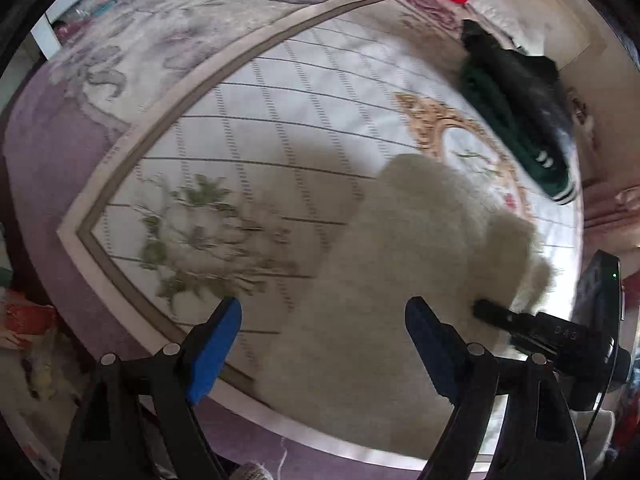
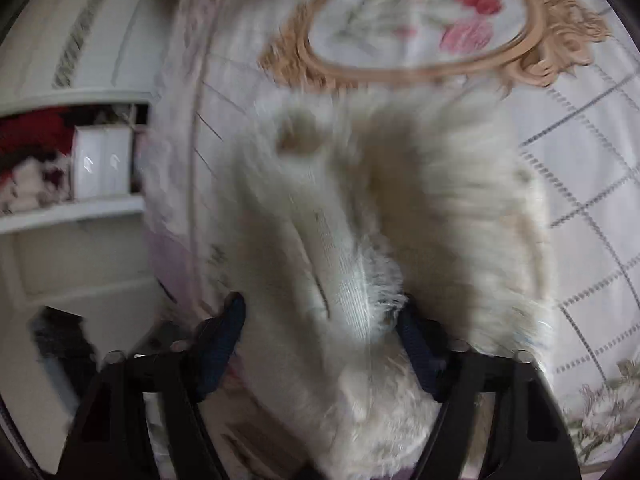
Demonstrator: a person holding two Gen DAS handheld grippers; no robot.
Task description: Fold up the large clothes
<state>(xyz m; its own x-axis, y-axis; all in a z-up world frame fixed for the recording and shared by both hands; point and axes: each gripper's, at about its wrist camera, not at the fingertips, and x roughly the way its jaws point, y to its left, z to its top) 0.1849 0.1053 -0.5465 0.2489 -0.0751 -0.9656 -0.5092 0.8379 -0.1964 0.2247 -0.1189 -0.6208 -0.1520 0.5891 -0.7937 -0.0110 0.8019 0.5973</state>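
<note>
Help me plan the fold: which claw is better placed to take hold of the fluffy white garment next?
Right. The right claw already has the fluffy white garment between its open fingers, while the left claw hangs open over the bedspread beside it.

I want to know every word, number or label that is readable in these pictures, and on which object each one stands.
"DAS": faint raised letters on the right gripper body, seen from the left wrist; possibly part of a longer word.
White boxes on the shelf: too blurred to read.
Fluffy garment, green garment, bedspread: no text.
</note>
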